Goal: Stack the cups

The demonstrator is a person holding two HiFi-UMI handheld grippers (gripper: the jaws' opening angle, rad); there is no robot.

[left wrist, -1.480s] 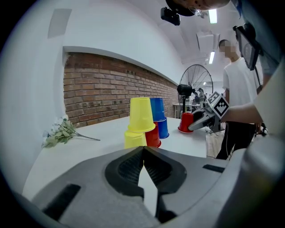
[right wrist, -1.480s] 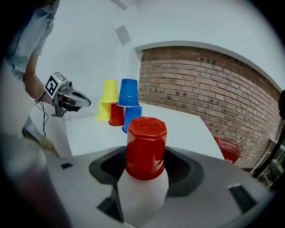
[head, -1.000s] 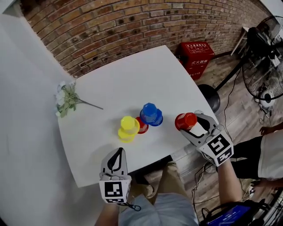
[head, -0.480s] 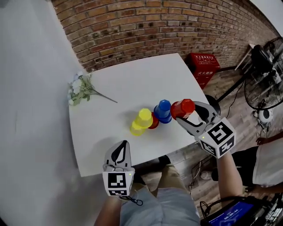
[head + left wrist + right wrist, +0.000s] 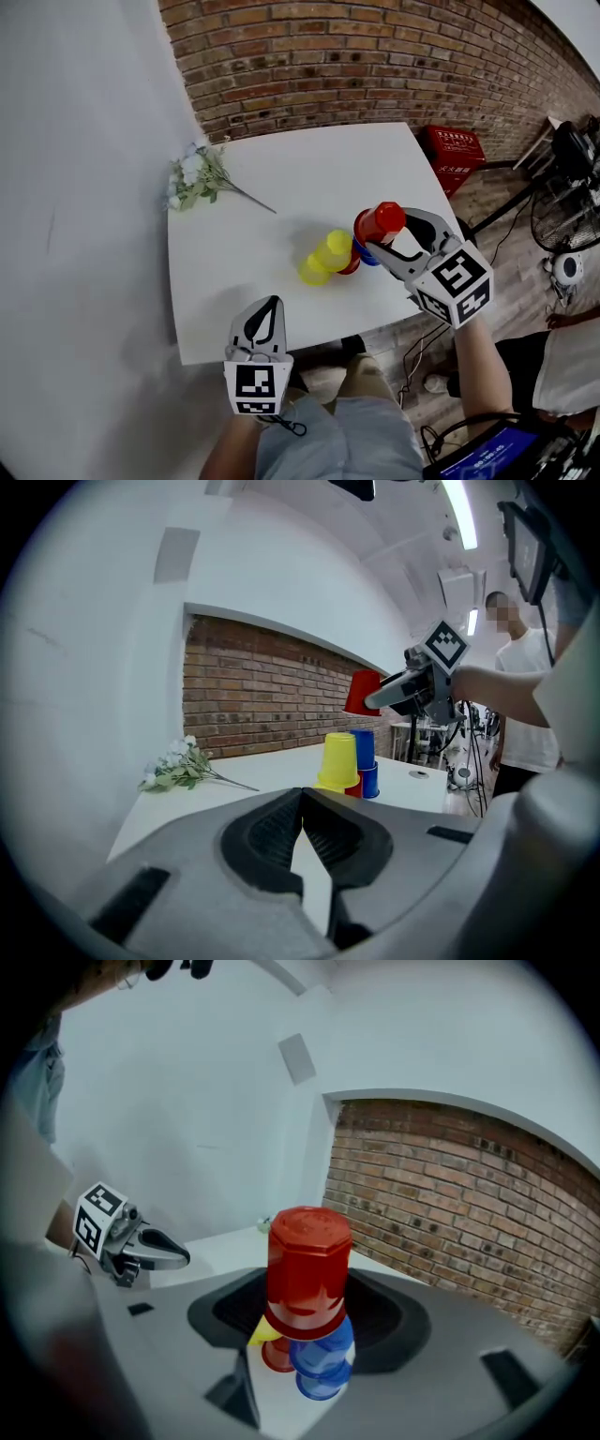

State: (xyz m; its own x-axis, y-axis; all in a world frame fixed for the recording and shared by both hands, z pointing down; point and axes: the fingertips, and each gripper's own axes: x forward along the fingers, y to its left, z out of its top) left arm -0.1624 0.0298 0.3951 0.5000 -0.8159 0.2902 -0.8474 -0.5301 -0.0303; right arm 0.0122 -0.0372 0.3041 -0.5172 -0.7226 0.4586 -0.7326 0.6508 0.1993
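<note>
An upturned red cup [image 5: 380, 222] hangs in the air with my right gripper [image 5: 386, 236] shut on it. In the right gripper view this red cup [image 5: 307, 1274] sits directly over the upturned blue cup [image 5: 323, 1358], a little above it. On the white table [image 5: 281, 206], yellow cups [image 5: 328, 255] stand stacked next to a second red cup [image 5: 351, 266]. The blue cup [image 5: 364, 253] is mostly hidden in the head view. My left gripper [image 5: 263, 322] is shut and empty over the table's front edge, well short of the cups. Its jaw tips meet in the left gripper view [image 5: 302, 794].
A sprig of white flowers [image 5: 197, 180] lies at the table's far left corner. A brick wall runs behind the table. A red box [image 5: 457, 150] and a fan [image 5: 572, 211] stand on the floor to the right. A person in white [image 5: 525, 696] stands off to the right.
My right gripper has carried the red cup up and to the left, from beside the blue cup to over it. The left gripper shifted slightly forward.
</note>
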